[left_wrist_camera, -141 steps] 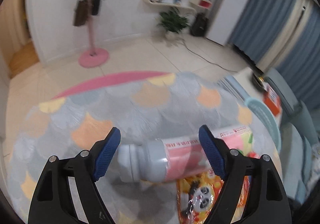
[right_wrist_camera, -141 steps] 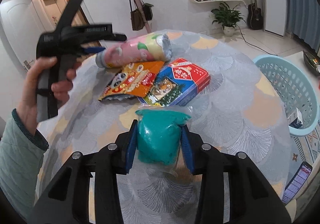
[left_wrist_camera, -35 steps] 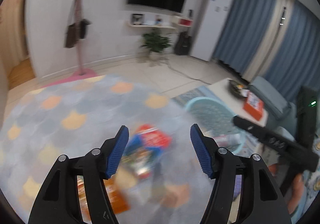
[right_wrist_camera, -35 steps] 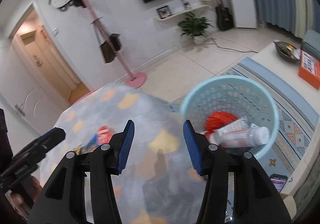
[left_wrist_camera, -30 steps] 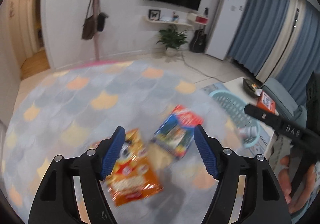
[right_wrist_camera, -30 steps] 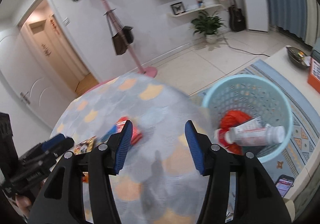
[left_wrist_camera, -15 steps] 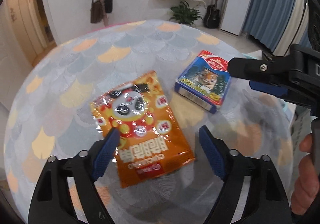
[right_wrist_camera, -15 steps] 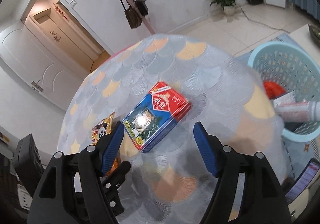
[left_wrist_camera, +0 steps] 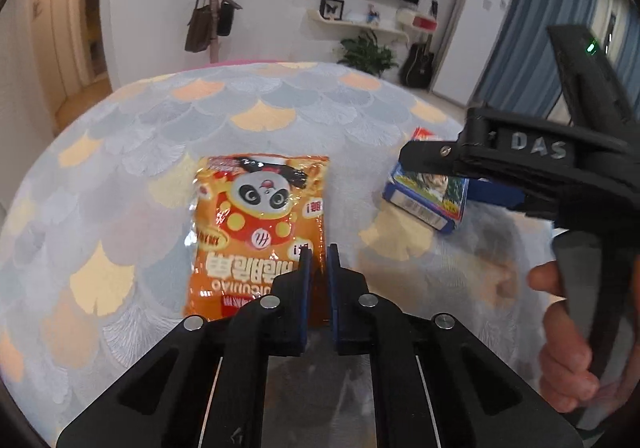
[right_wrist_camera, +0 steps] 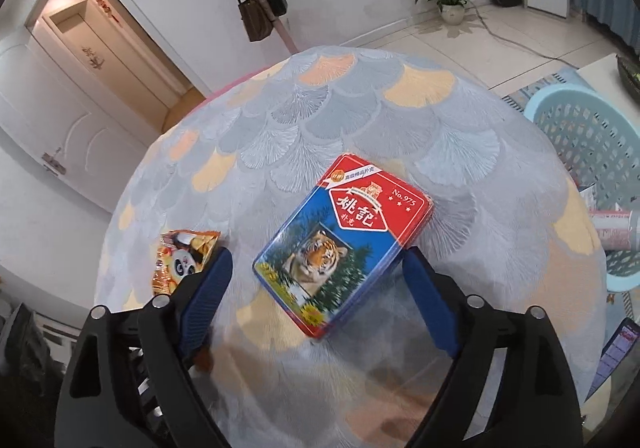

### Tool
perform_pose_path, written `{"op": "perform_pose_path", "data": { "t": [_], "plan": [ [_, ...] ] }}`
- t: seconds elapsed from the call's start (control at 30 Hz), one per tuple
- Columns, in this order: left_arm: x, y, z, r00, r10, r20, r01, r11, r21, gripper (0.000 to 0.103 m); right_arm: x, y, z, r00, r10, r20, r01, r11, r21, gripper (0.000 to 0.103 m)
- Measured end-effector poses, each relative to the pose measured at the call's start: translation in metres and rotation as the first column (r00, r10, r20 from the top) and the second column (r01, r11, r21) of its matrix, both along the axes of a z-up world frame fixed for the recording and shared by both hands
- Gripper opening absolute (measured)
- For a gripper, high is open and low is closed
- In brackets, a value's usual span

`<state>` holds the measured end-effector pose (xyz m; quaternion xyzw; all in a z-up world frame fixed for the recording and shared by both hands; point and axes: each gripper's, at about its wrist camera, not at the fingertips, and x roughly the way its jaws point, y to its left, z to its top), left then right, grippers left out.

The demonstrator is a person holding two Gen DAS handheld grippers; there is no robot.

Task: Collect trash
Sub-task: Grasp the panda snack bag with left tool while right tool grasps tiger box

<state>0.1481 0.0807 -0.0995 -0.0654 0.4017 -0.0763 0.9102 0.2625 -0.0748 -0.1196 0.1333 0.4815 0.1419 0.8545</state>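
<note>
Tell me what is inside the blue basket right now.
In the blue basket, only a pink-labelled bottle shows, lying on its side at the picture's right edge. The frame edge cuts off the rest of the inside.

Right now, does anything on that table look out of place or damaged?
Nothing looks spilled or broken. The orange snack bag is crinkled, its near edge pinched by the left hand-held gripper. The card box lies askew near the table edge, intact.
</note>
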Motion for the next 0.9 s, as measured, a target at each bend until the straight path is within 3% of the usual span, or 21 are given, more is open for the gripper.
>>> {"op": "perform_pose_path", "data": {
  "t": [0.17, 0.37, 0.47, 0.57, 0.63, 0.67, 0.8, 0.87, 0.9],
  "plan": [
    [-0.005, 0.018, 0.004, 0.999, 0.035, 0.030, -0.032, 0.997, -0.070, 0.000, 0.009, 0.016, 0.000, 0.999, -0.027, 0.020, 0.028, 0.996, -0.081, 0.086],
    [-0.007, 0.030, 0.010, 0.998, 0.048, 0.041, -0.045, 0.996, -0.082, 0.000, 0.013, 0.034, -0.004, 0.997, -0.040, 0.071, 0.054, 0.977, -0.205, 0.086],
    [-0.006, 0.034, 0.012, 0.997, 0.071, 0.038, -0.068, 0.996, -0.058, 0.005, 0.008, 0.044, -0.007, 0.993, -0.026, 0.111, 0.058, 0.955, -0.291, 0.076],
    [-0.003, 0.042, 0.013, 0.994, 0.105, 0.026, -0.104, 0.993, -0.051, 0.038, 0.003, 0.045, -0.008, 0.991, 0.002, 0.133, 0.041, 0.947, -0.320, 0.068],
    [0.000, 0.047, 0.014, 0.992, 0.122, 0.022, -0.121, 0.992, -0.044, 0.070, -0.002, 0.041, -0.007, 0.991, 0.019, 0.132, 0.023, 0.951, -0.309, 0.066],
    [0.004, 0.048, 0.012, 0.993, 0.119, 0.004, -0.119, 0.992, -0.036, 0.073, -0.004, 0.038, -0.007, 0.991, 0.025, 0.131, 0.016, 0.953, -0.301, 0.066],
    [0.024, 0.043, 0.001, 0.989, 0.134, -0.061, -0.130, 0.990, 0.058, 0.068, -0.017, 0.026, -0.004, 0.990, 0.049, 0.135, -0.015, 0.971, -0.238, 0.065],
    [0.026, 0.035, 0.001, 0.989, 0.138, -0.051, -0.130, 0.983, 0.129, 0.061, -0.025, 0.022, -0.001, 0.988, 0.053, 0.146, -0.019, 0.975, -0.223, 0.065],
    [0.026, 0.031, 0.001, 0.990, 0.133, -0.044, -0.125, 0.980, 0.154, 0.051, -0.029, 0.018, 0.002, 0.986, 0.054, 0.156, -0.018, 0.975, -0.221, 0.065]
  ]
}}
